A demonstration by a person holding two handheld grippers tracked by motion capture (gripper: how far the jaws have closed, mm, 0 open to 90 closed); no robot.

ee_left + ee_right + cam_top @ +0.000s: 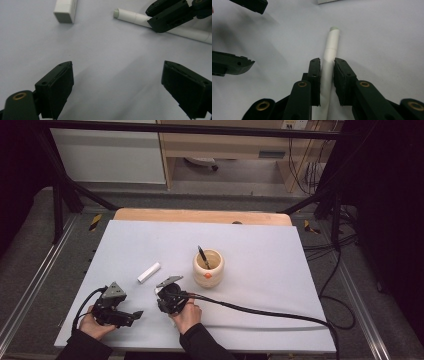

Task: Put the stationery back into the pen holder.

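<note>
Near edge of the tabletop point(280, 270): a person's two hands work a pair of claws over a white sheet. The right claw point(327, 75) pinches a white marker-like pen point(331, 47) between its two black jaws, which press on the barrel from both sides; the pen lies flat or nearly so on the sheet, capped end pointing away from the hand. In the high view the right claw point(167, 295) sits just below the cup, cable trailing off to the right.

The left claw point(117, 82) waits beside it w/ jaws spread wide, nothing between them, facing the pen's free end. In the high view the left claw point(131, 316) hovers near the sheet's front edge, aimed toward its partner.

A bit farther out, a small white block point(149, 272), poss. an eraser or a cap, hard to tell at this res., lies apart from both claws. Beyond that stands a tan cup point(208, 268) w/ an orange spot on its side, holding a dark pen point(203, 256) upright-ish, tilted left.

Step in hand, by the look of it: pen gripped, lift not yet made. Next move likely calls for raising the pen clear of the sheet and either carrying it to the cup or letting the left claw close on the free end, kept square to the barrel.
</note>
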